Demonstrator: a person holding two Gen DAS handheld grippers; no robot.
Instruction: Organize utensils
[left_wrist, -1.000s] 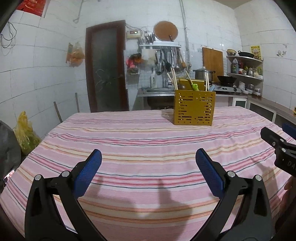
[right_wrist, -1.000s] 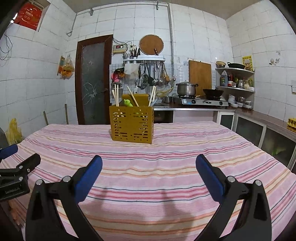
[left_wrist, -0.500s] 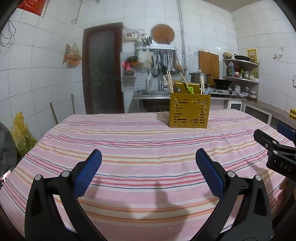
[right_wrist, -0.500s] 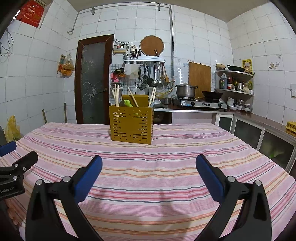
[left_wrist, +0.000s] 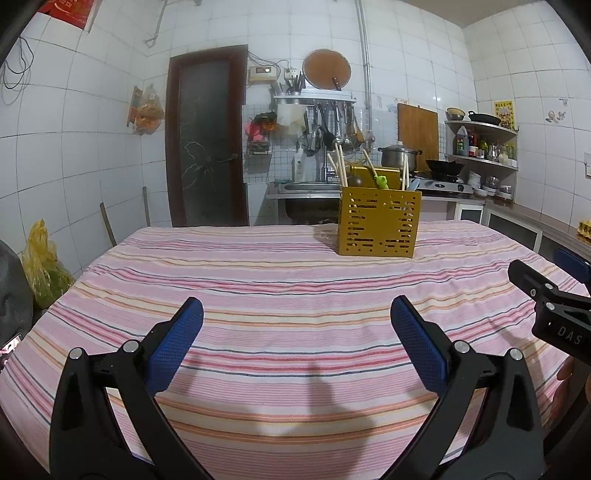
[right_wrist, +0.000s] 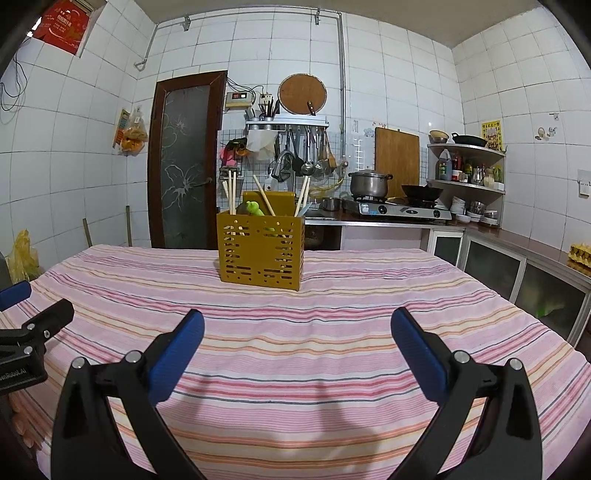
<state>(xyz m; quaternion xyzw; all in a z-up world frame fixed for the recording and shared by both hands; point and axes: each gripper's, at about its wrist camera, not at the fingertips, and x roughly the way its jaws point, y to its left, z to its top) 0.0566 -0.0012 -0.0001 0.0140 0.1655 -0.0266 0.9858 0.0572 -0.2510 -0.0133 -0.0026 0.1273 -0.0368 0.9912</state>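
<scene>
A yellow perforated utensil holder (left_wrist: 379, 226) stands on the far side of the striped table (left_wrist: 258, 295); it also shows in the right wrist view (right_wrist: 260, 252). Chopsticks (right_wrist: 232, 192) and a green-handled utensil (right_wrist: 255, 208) stick up out of it. My left gripper (left_wrist: 295, 325) is open and empty, held above the near part of the table. My right gripper (right_wrist: 297, 332) is open and empty too, well short of the holder. Each gripper shows at the edge of the other's view, the right one (left_wrist: 554, 306) and the left one (right_wrist: 26, 332).
Behind the table are a sink counter (left_wrist: 303, 188), a stove with a pot (right_wrist: 369, 182) and wok, a hanging utensil rack (right_wrist: 295, 147) and shelves (right_wrist: 465, 162). A dark door (left_wrist: 207, 136) is at the back left. A yellow bag (left_wrist: 40, 266) lies left of the table.
Both grippers have risen and tilted slightly; the holder sits a little lower and nearer centre in the left view. Both stay open and empty.
</scene>
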